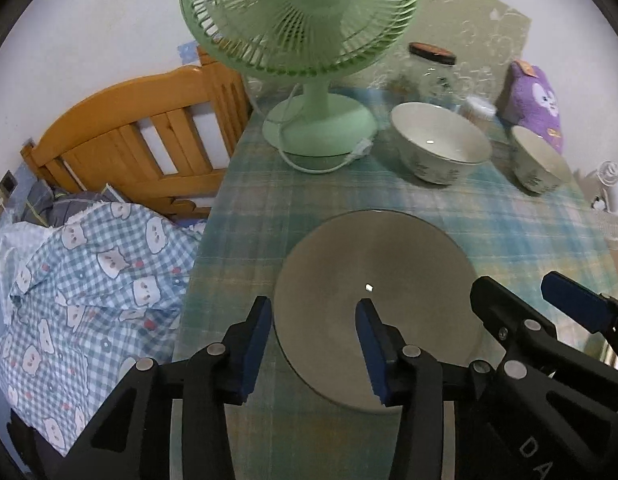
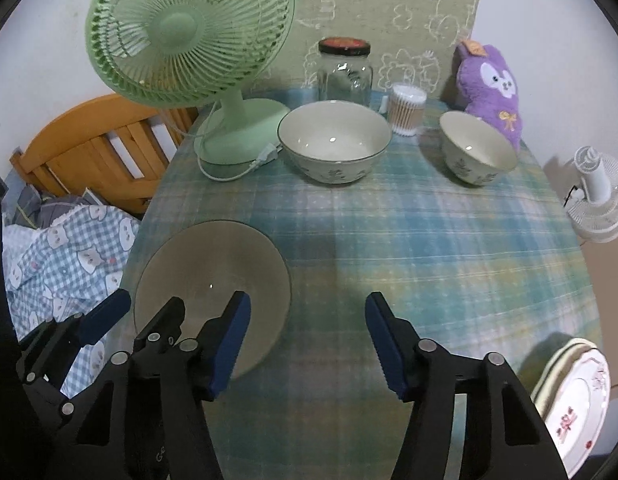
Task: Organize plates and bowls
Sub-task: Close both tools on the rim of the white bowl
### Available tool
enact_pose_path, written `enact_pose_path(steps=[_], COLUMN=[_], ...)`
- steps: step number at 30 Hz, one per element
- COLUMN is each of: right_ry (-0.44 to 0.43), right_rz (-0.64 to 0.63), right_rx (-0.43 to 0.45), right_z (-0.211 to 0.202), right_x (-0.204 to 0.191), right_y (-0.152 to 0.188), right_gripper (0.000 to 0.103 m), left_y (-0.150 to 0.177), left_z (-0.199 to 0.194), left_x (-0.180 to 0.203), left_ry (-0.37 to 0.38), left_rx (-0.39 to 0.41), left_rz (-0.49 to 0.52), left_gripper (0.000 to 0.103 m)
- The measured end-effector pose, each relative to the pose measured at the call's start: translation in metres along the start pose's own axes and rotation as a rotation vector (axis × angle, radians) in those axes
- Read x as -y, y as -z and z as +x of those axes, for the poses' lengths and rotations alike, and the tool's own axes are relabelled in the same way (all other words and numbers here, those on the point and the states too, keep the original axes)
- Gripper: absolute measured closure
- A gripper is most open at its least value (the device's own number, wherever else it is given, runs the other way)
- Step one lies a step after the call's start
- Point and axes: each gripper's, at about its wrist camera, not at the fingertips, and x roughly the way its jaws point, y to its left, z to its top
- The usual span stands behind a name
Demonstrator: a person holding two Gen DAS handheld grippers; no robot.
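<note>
Open cloth (image 2: 409, 240) at centre; fan (image 2: 189, 28) at eleven o'clock, bowls (image 2: 335, 140) at twelve, plate (image 2: 213, 268) at eight.

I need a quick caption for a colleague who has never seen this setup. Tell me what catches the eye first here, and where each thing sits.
The big pale green plastic desk fan dominates the far left of the blue-green plaid tablecloth, with two white floral ceramic bowls in a row to its right. Nearer, a round grey-green plate lies flat before the open left gripper. A purple plush toy sits at the far right corner.
</note>
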Motion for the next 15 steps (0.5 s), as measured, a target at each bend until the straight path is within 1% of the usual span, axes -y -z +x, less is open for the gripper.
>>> enact_pose_path(steps=[4,6,8,10,14,15], right_ry=[0.007,0.01,0.01,0.007,-0.004,-0.01], right_rz=[0.002,0.0,-0.002,-0.008,-0.016,-0.013], right_rx=[-0.018,-0.029,-0.043,-0.051,-0.065,-0.068], right_z=[0.018,0.026,0.033,0.039,0.046,0.046], right_x=[-0.005,-0.008,-0.011,-0.014,-0.017,-0.018], right_y=[-0.005,-0.007,-0.009,-0.01,-0.011,-0.011], right_gripper=[0.048,0.054,0.057,0.062,0.076,0.077], left_y=[-0.004,-0.005,-0.005,-0.006,-0.006,-0.007], left_z=[0.017,0.024,0.031,0.035,0.041,0.041], left_x=[-0.004,-0.005,-0.006,-0.007,-0.01,-0.011], left_ry=[-0.002,0.0,0.002,0.01,0.024,0.025], left_rx=[-0.019,-0.03,-0.043,-0.052,-0.063,-0.065], left_rz=[-0.002,-0.001,-0.001,-0.007,-0.024,-0.028], left_gripper=[0.061,0.062,0.067,0.069,0.075,0.075])
